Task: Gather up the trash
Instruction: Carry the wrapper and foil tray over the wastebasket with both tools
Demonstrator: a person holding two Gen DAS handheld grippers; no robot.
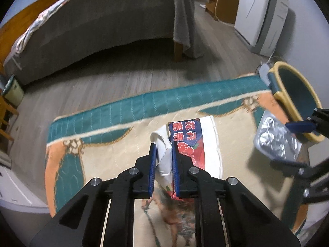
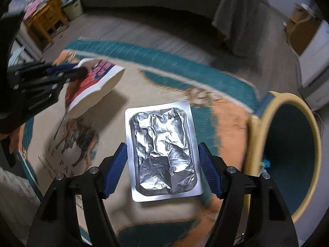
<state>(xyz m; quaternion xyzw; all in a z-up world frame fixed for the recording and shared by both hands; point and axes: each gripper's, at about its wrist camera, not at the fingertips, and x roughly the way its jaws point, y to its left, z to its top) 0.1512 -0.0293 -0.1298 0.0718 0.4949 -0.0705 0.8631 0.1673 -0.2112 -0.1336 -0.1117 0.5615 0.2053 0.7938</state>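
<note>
A white snack bag [image 1: 207, 144] with red and blue print hangs just over the rug, and my left gripper [image 1: 163, 144] is shut on its white folded edge. From the right wrist view, the same bag [image 2: 102, 82] is lifted at the left in the left gripper [image 2: 81, 72]. A crumpled silver foil tray [image 2: 162, 123] sits between the blue pads [image 2: 120, 160] of my right gripper [image 2: 162, 146], gripped by its long edges above the rug. Just right of it stands a bin [image 2: 287, 154] with a yellow rim and teal inside. In the left wrist view, the tray [image 1: 267, 135] sits beside the bin [image 1: 298, 90].
A patterned rug [image 1: 102, 154] with a teal border lies on grey wood flooring. Behind it stands a bed [image 1: 102, 26] with a grey cover. A white appliance [image 1: 259, 16] and wooden cabinet [image 1: 222, 2] are at the back right, a small pale bin [image 1: 13, 90] at the left.
</note>
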